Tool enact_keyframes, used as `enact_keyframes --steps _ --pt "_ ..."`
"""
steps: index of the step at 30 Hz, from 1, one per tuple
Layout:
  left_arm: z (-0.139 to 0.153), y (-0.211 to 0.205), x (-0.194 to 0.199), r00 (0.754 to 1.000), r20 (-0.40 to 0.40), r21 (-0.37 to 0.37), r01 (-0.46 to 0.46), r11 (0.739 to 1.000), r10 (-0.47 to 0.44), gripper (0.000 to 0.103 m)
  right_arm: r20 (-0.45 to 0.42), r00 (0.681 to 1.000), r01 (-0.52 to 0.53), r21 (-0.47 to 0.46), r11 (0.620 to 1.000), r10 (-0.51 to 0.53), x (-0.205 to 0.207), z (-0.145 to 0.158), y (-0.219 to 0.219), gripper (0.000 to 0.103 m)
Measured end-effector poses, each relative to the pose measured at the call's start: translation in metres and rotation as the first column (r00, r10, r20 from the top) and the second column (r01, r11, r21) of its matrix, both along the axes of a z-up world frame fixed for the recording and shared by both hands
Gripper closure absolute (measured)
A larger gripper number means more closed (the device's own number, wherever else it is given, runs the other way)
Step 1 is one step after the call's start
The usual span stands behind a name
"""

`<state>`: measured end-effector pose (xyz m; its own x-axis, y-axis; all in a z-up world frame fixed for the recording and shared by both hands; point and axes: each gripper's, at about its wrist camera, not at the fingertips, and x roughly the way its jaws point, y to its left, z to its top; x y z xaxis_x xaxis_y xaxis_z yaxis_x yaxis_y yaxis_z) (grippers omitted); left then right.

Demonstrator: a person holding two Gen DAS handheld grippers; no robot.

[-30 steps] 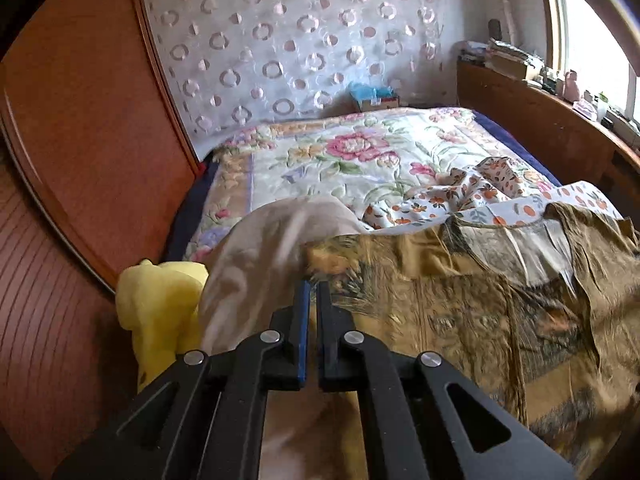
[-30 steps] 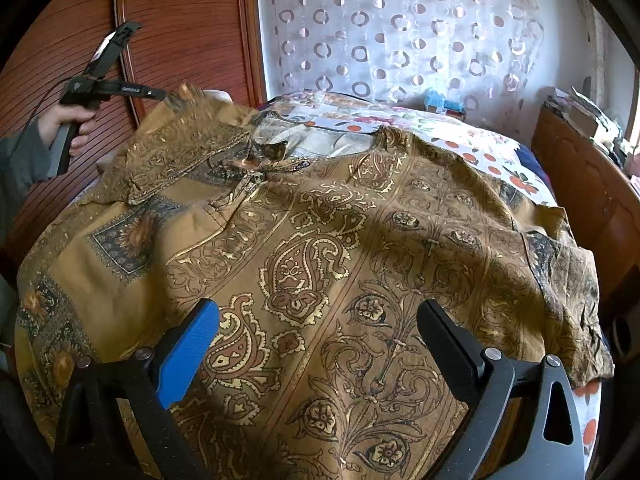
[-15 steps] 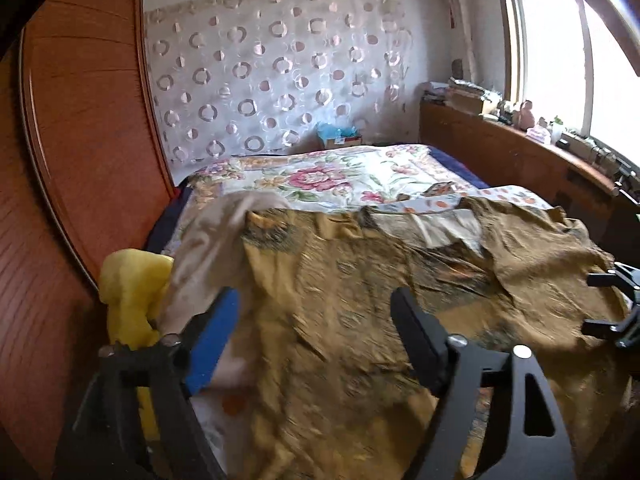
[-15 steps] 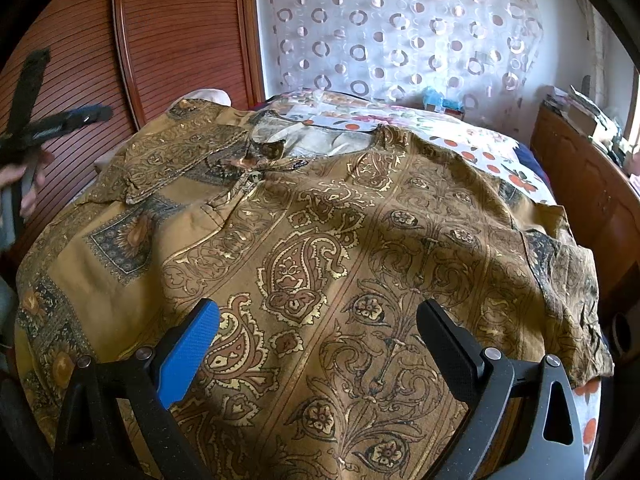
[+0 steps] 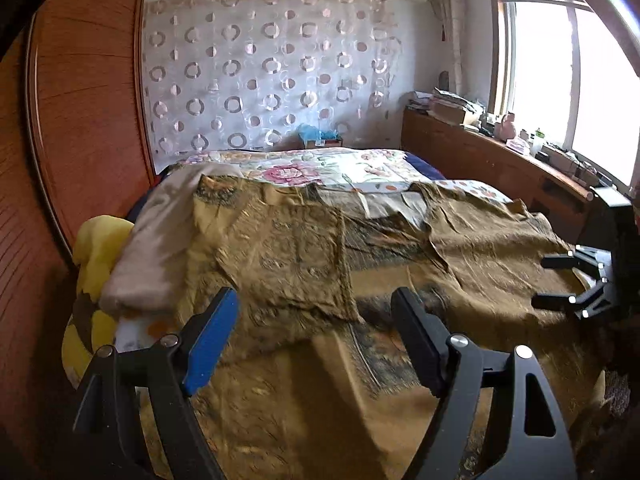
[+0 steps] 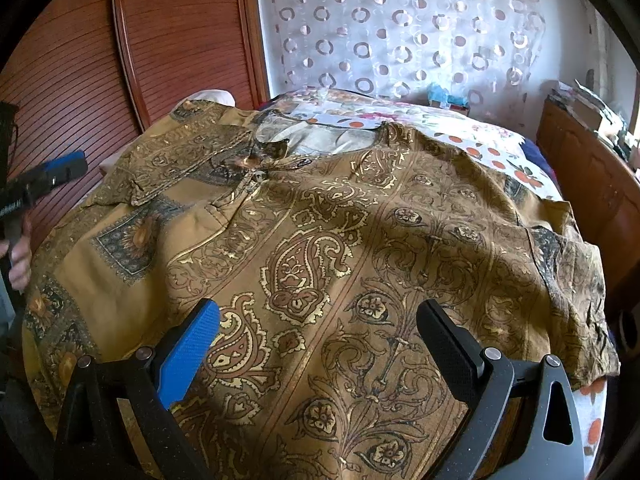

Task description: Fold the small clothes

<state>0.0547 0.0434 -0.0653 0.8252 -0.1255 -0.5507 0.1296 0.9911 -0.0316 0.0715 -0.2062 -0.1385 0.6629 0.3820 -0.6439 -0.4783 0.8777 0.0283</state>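
Note:
A mustard-brown paisley shirt (image 6: 320, 248) lies spread over the bed, neck opening (image 6: 316, 140) at the far side. Its left sleeve (image 5: 288, 256) lies folded inward over the body; it also shows in the right wrist view (image 6: 176, 160). My left gripper (image 5: 316, 332) is open and empty, above the shirt near that sleeve. My right gripper (image 6: 320, 344) is open and empty, low over the shirt's lower front. Each gripper shows in the other's view: the right one (image 5: 576, 280) at the bed's right side, the left one (image 6: 48, 176) at the left edge.
The bed has a floral quilt (image 5: 320, 168) and an orange-dotted sheet (image 6: 500, 152). A beige pillow (image 5: 156, 240) and a yellow soft toy (image 5: 96, 248) lie by the wooden wardrobe (image 5: 80, 120). A wooden ledge (image 5: 500, 160) with clutter runs under the window.
My left gripper opened and let go of the sleeve, which now lies folded on the shirt. It then drew back and lower. My right gripper has not moved.

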Motion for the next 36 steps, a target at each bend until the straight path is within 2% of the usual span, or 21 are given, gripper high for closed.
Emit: enact_keyframes --steps 6,9,13,18,25,30,36 --pt "-0.001 -0.011 -0.016 1.000 -0.001 0.000 0.019 1.000 -0.019 0.024 0.044 0.998 0.038 -0.020 0.999 -0.037 -0.016 0.010 -0.016 0.004" --pt "-0.001 -0.019 -0.021 1.000 0.008 -0.001 0.026 1.000 -0.026 0.024 0.059 0.996 0.070 -0.008 0.998 -0.069 -0.025 0.018 -0.039 0.009" --pt "-0.001 -0.027 -0.025 0.999 0.012 -0.006 0.037 0.999 -0.037 0.024 0.086 0.984 0.156 -0.004 0.988 -0.155 -0.034 0.028 -0.079 0.019" --pt "-0.001 -0.041 -0.027 0.998 0.013 -0.010 0.057 0.998 -0.056 0.024 0.085 0.952 0.295 0.009 0.956 -0.294 -0.034 0.026 -0.134 0.022" --pt "0.001 -0.062 -0.032 0.995 0.018 0.002 0.100 0.995 -0.100 0.024 0.012 0.914 0.405 0.046 0.913 -0.405 -0.024 0.011 -0.189 0.032" --pt "0.001 -0.072 -0.034 0.993 0.015 0.009 0.121 0.993 -0.121 0.024 -0.072 0.908 0.418 0.095 0.903 -0.413 -0.012 -0.003 -0.207 0.034" --pt "-0.002 -0.075 -0.033 0.993 0.001 0.013 0.121 0.993 -0.121 0.024 -0.175 0.898 0.425 0.103 0.899 -0.405 0.009 -0.010 -0.217 0.038"
